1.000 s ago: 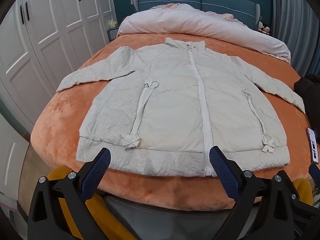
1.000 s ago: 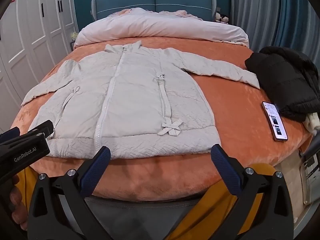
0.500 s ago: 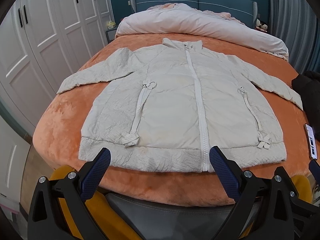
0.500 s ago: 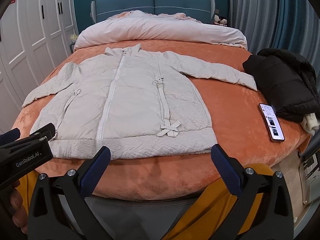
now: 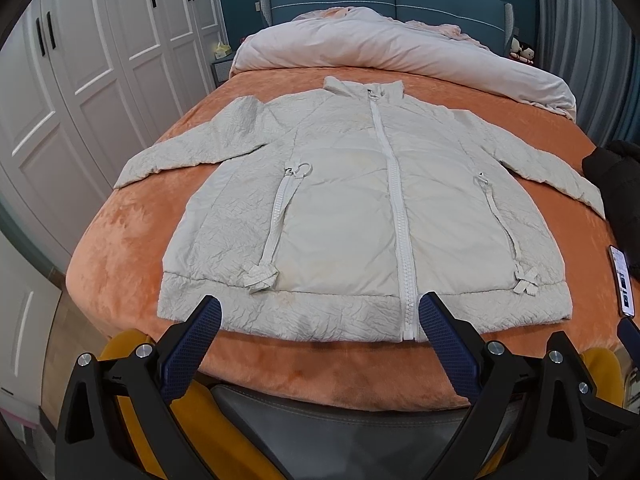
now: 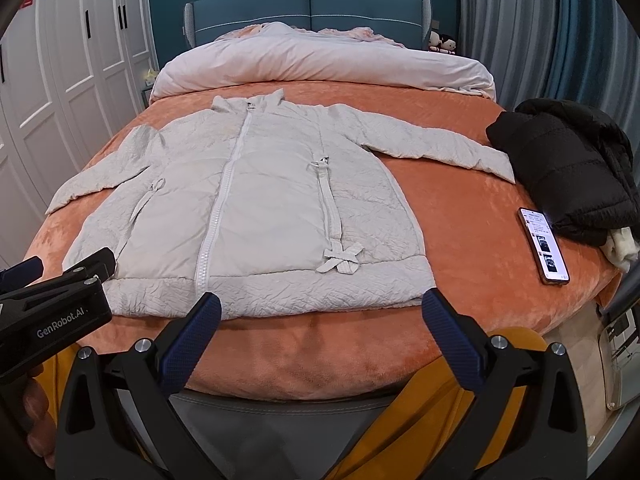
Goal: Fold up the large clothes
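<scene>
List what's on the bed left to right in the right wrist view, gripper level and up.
left gripper → pale jacket → phone → black coat

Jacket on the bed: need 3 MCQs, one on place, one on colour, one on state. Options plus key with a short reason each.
1. Where does the phone lie relative to the pale jacket, seen from the right wrist view?
A. on the jacket
B. right of it, on the orange blanket
C. on the pink duvet

2. What colour is the other jacket, bunched at the bed's right edge?
A. black
B. red
C. white

3. What is the state of the pale jacket's front zipper?
A. open, front panels spread
B. half open
C. closed, jacket laid flat

Key: B, the phone rests on bare blanket beside the black jacket; A, its fabric is black; C, the zipper line runs unbroken from collar to hem, sleeves spread out.
</scene>
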`<state>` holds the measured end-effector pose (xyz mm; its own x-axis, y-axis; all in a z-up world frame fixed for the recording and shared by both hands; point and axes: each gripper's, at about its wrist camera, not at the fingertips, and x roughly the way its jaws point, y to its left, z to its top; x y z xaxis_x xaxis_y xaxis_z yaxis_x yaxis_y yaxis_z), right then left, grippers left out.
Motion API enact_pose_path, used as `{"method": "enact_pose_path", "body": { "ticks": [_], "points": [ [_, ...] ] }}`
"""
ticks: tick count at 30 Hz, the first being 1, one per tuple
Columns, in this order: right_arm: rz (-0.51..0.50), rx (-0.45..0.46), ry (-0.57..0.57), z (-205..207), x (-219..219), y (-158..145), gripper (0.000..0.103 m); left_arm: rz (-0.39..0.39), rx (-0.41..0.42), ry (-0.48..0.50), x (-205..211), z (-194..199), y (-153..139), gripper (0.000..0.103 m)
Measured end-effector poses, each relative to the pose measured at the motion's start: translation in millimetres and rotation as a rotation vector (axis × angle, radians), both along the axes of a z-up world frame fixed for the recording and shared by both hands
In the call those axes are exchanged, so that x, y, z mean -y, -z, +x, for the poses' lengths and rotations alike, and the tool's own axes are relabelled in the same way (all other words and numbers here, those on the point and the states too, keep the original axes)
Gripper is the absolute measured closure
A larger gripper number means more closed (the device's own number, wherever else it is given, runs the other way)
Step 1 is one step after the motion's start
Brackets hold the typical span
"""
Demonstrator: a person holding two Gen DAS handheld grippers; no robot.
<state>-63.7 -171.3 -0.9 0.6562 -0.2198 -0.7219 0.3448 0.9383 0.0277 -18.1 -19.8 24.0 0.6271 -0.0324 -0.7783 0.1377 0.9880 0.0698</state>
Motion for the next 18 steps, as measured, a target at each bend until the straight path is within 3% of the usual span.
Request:
{"method": "enact_pose_path", "body": {
  "ticks": [18],
  "points": [
    [-0.001, 0.0, 0.0, -0.1, -1.3, -0.8, 0.005, 0.0, -0.001, 0.0, 1.3, -3.1, -0.4, 0.006]
  ]
}}
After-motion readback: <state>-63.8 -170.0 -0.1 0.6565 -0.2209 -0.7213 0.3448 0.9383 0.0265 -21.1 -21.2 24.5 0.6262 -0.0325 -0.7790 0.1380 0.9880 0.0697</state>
